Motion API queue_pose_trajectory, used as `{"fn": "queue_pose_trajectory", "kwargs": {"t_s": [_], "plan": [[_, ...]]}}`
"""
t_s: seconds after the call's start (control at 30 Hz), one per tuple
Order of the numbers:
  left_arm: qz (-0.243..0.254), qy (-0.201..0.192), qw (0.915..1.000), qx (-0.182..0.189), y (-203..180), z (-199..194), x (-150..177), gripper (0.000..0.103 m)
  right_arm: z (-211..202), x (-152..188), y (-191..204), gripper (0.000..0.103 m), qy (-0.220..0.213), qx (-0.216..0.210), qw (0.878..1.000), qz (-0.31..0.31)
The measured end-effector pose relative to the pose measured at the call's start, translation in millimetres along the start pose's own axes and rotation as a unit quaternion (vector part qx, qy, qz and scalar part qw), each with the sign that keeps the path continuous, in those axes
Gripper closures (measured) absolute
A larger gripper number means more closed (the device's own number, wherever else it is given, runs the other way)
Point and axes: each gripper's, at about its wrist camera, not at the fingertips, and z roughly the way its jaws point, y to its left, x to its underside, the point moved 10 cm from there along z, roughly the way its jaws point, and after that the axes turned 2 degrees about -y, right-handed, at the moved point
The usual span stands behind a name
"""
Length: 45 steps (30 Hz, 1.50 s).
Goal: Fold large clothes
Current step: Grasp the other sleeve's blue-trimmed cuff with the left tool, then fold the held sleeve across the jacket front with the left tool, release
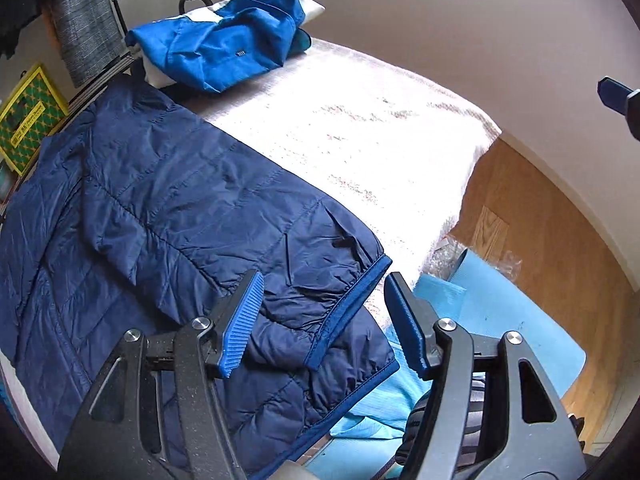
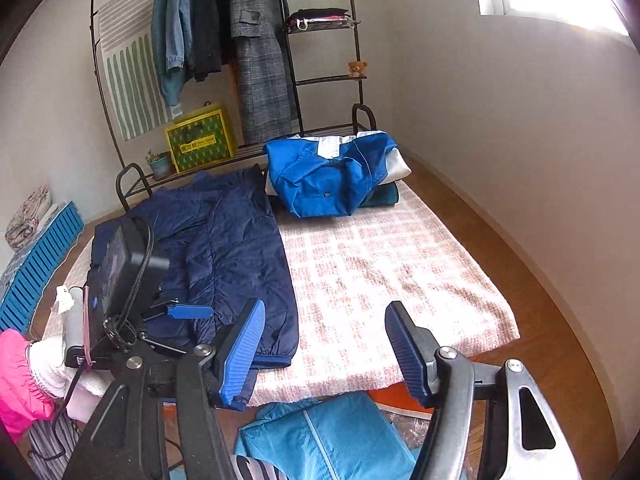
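Note:
A navy quilted jacket (image 1: 168,208) lies spread on the left part of a pale pink-and-white blanket (image 1: 360,132) that covers a low bed. Its sleeve cuff (image 1: 352,292), trimmed in brighter blue, lies below and between the pads of my left gripper (image 1: 322,320), which stands open just above it. In the right wrist view the same jacket (image 2: 224,240) runs down the bed's left side, and my right gripper (image 2: 322,352) is open over the blanket's near edge with nothing between its pads. A folded blue-and-white jacket (image 2: 332,176) rests at the bed's far end.
A light blue garment (image 2: 320,440) lies on the floor at the near edge. A metal clothes rack (image 2: 224,40) with hanging coats and a yellow-green box (image 2: 200,140) stand behind the bed. A blue slatted crate (image 2: 36,268) is at left. A pink sleeve (image 2: 16,380) shows low left.

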Motion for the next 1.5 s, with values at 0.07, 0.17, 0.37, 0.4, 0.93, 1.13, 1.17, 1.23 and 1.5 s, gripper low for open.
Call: {"fn": "queue_pose_trajectory", "kwargs": {"t_s": [0.07,0.17,0.37,0.4,0.93,1.13,1.17,1.23,1.5], "plan": [[0.001,0.016,0.9999,-0.006,-1,13,1,0.032,7,4,-10,0.038,0.005,-0.001,1.000,0.006],[0.016,0.040,0.9990,-0.007,-5,31,8,0.032,17,9,-21,0.038,0.011,0.002,1.000,0.017],[0.055,0.061,0.9966,-0.010,-9,46,21,0.032,27,15,-33,0.038,0.024,0.011,0.999,0.037],[0.058,0.062,0.9964,-0.006,-9,47,23,0.032,27,15,-32,0.038,0.025,0.014,0.999,0.036],[0.122,0.073,0.9898,-0.014,-14,65,24,0.047,22,-1,-32,0.038,0.030,0.051,0.997,0.048],[0.057,0.039,0.9972,0.028,2,50,-2,0.095,22,-2,-31,0.038,0.034,0.055,0.996,0.053],[0.042,0.028,0.9981,0.034,8,44,-8,0.096,24,-2,-30,0.038,0.037,0.055,0.996,0.053],[0.016,0.006,0.9990,0.041,23,31,-19,0.097,29,0,-27,0.038,0.044,0.054,0.996,0.052],[-0.089,-0.072,0.9927,0.040,123,-33,-40,0.097,62,-1,3,0.038,0.068,0.040,0.996,0.036]]}}
